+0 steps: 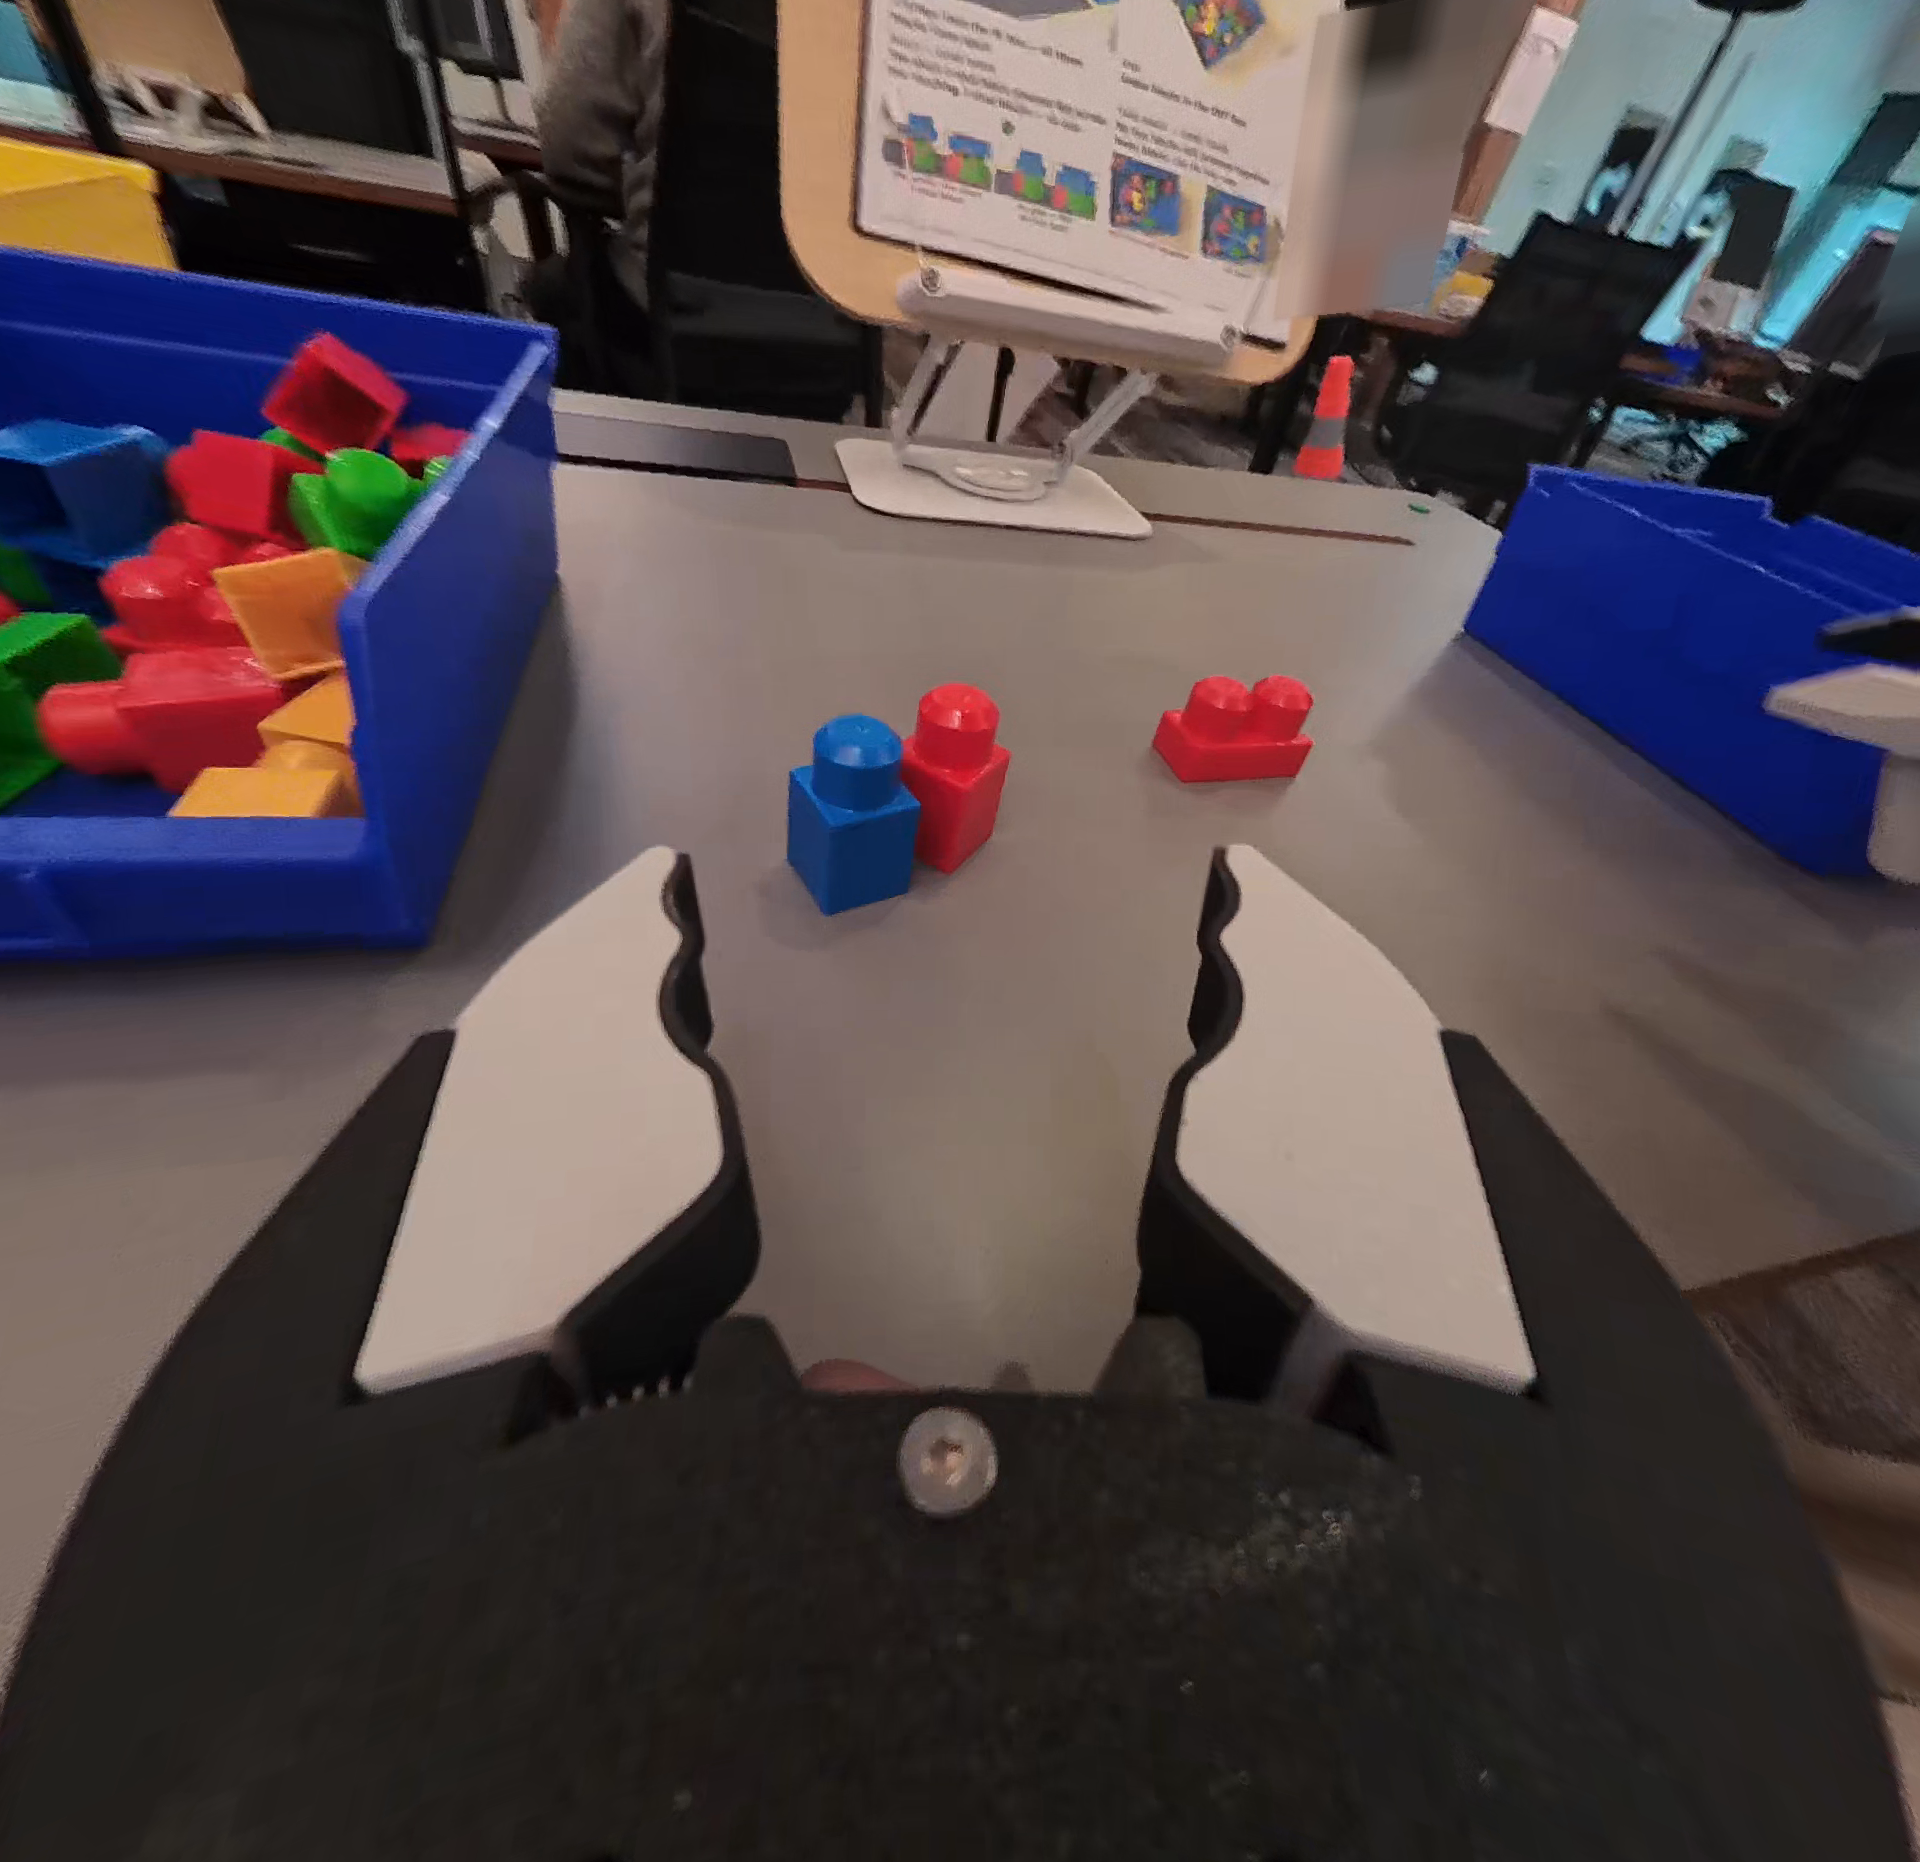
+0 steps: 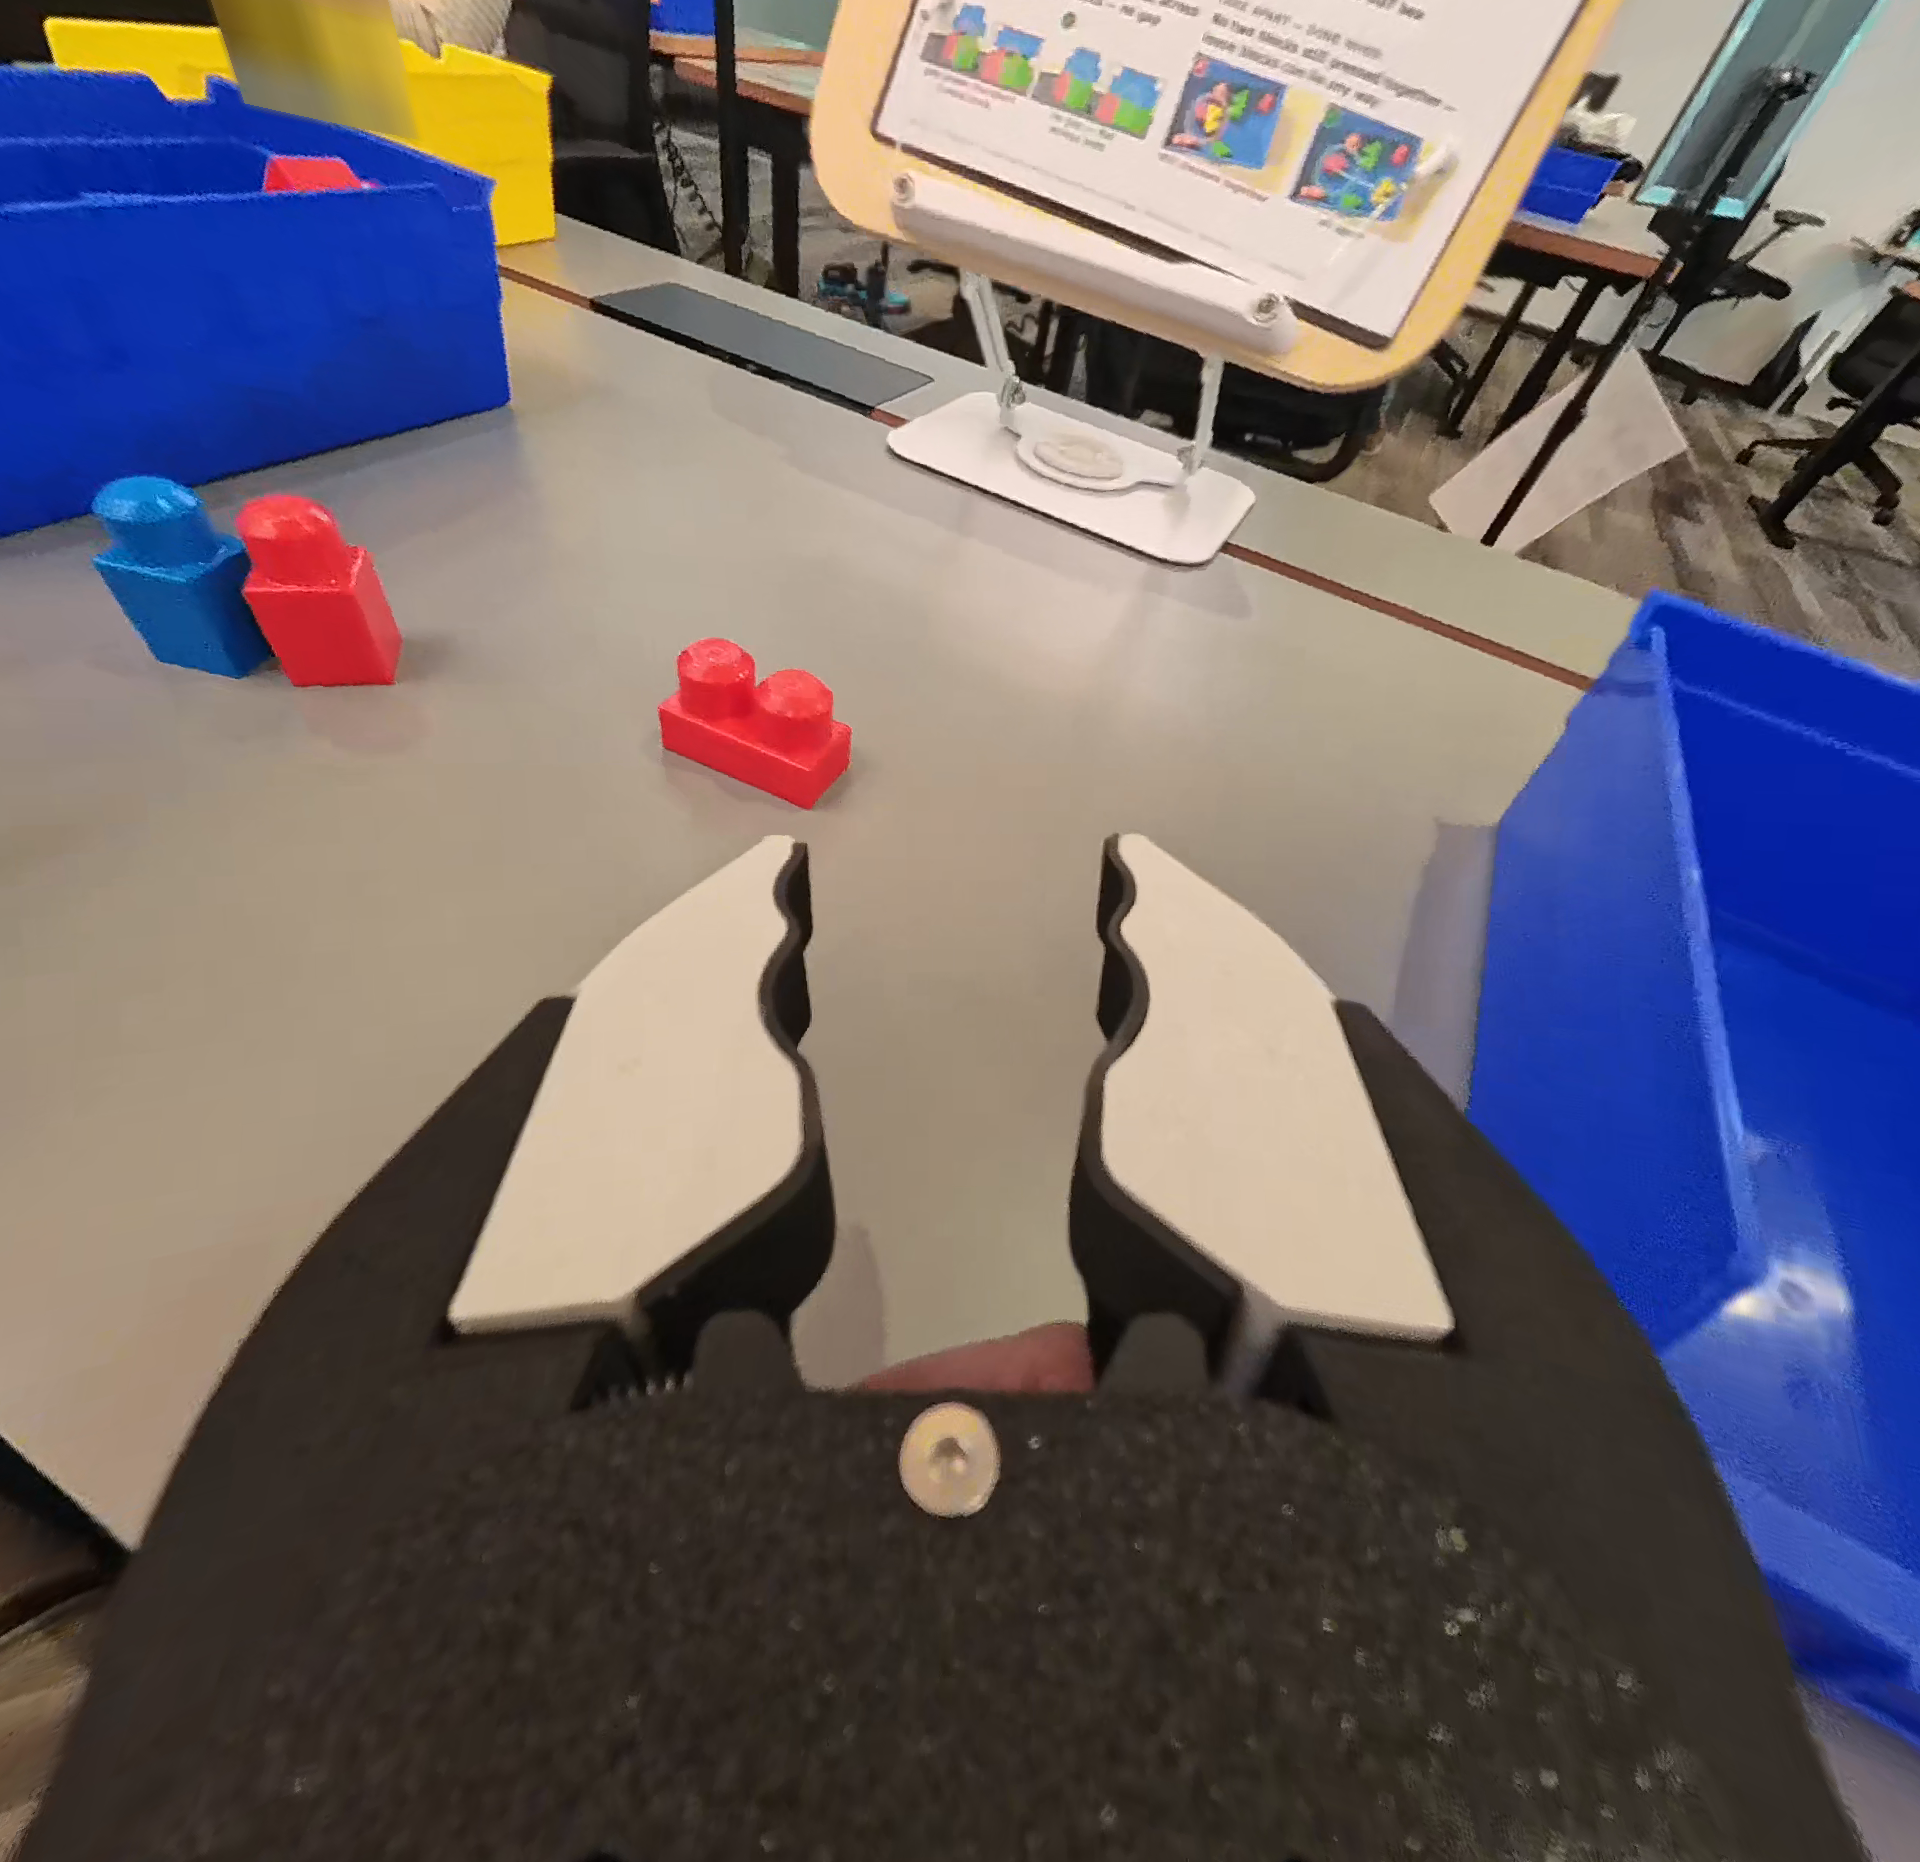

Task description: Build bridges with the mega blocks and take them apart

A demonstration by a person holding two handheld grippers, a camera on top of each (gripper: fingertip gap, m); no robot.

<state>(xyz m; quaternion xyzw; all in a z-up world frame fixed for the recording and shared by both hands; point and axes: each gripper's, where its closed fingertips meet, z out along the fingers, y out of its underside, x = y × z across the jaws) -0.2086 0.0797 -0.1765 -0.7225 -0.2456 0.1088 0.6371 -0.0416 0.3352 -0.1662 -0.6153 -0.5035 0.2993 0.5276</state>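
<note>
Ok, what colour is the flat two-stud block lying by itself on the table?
Red. The two-stud block shows best in the right wrist view.

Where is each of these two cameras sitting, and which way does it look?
Left wrist view: on the left gripper, facing forward over the grey table past its own open fingers.
Right wrist view: on the right gripper, facing forward, slightly leftward; open fingers and a bit of hand show.
Shared: blue block, red single block, red double block, instruction stand.
</note>
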